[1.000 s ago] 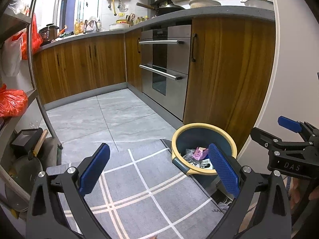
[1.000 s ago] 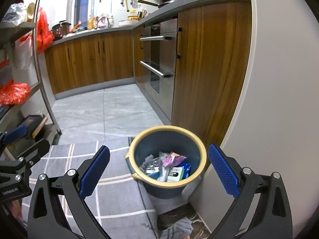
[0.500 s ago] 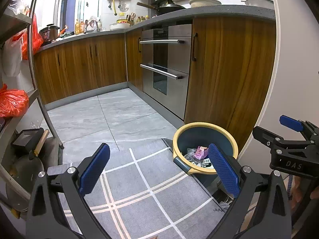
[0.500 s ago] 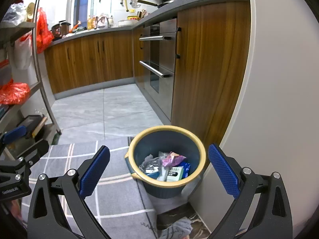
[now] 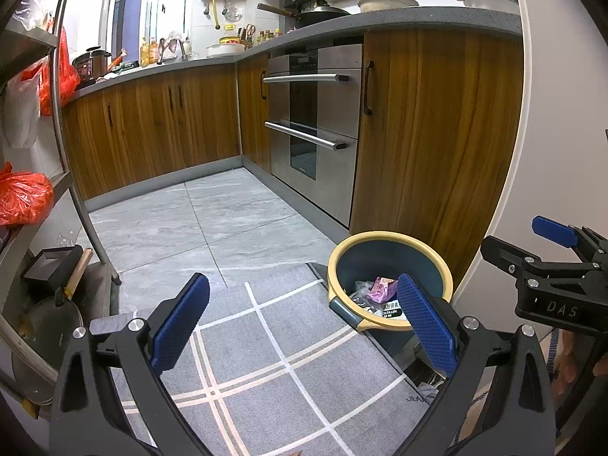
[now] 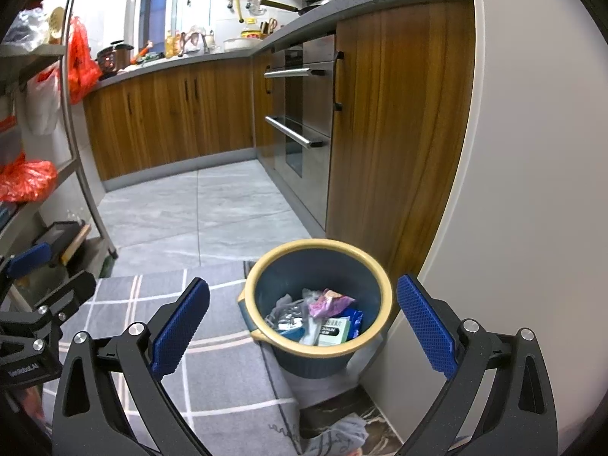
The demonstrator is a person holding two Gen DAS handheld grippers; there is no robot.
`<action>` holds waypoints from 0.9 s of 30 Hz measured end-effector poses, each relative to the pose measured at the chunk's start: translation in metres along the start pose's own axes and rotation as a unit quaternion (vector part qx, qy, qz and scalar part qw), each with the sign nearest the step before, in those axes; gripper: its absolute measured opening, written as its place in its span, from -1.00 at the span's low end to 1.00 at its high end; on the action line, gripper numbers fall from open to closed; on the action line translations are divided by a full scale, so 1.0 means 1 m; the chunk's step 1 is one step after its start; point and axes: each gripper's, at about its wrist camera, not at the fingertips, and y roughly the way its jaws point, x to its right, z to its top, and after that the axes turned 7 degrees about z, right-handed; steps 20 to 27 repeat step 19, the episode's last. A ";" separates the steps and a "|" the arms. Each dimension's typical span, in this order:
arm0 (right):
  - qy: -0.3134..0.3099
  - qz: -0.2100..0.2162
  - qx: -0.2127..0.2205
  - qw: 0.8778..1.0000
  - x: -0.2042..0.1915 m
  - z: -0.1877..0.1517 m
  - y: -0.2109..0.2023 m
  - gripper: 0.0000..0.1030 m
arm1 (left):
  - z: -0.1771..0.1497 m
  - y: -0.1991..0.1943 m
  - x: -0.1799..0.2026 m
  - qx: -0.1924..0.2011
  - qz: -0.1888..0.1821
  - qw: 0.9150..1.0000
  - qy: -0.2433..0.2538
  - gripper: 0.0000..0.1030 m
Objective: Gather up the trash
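A blue bin with a yellow rim (image 6: 374,277) (image 5: 442,269) stands on the floor at the corner of a wooden cabinet. Inside lie wrappers: a pink one (image 6: 328,302), a green-white packet (image 6: 334,330) and grey plastic. My right gripper (image 6: 302,323) hangs open above and in front of the bin, with nothing between its blue pads. My left gripper (image 5: 304,325) is open too, empty, over the grey checked mat (image 5: 266,345), left of the bin. Each gripper shows at the edge of the other's view.
Wooden cabinets (image 5: 159,121) and a steel oven (image 5: 315,129) line the far side. A metal shelf rack (image 5: 64,114) with red bags and a pan stands at the left. A white wall (image 6: 513,190) rises right of the bin. A crumpled cloth (image 6: 342,433) lies below the bin.
Both views have drawn back and tilted up slightly, so the bin sits a little lower and farther. Both grippers stay open and empty.
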 end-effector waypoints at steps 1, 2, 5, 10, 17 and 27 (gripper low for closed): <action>0.000 0.000 0.000 1.000 0.000 0.000 0.000 0.91 | -0.001 0.000 0.000 0.000 0.000 1.000 0.001 0.89; 0.000 0.001 -0.001 1.000 0.000 0.000 0.000 0.91 | -0.001 0.001 0.001 0.000 0.000 1.000 0.003 0.89; 0.001 0.000 -0.002 1.000 0.000 -0.001 0.000 0.91 | -0.002 0.000 0.000 0.003 -0.001 1.000 0.004 0.89; 0.003 -0.001 -0.002 1.000 -0.001 -0.002 -0.001 0.91 | -0.004 -0.002 -0.002 0.007 -0.016 1.000 0.011 0.89; 0.005 -0.002 -0.004 1.000 -0.004 -0.003 -0.003 0.91 | -0.005 -0.001 -0.003 0.000 -0.007 1.000 0.017 0.89; 0.004 -0.002 -0.003 1.000 -0.004 -0.003 -0.003 0.91 | -0.006 0.001 -0.006 -0.005 -0.005 1.000 0.010 0.89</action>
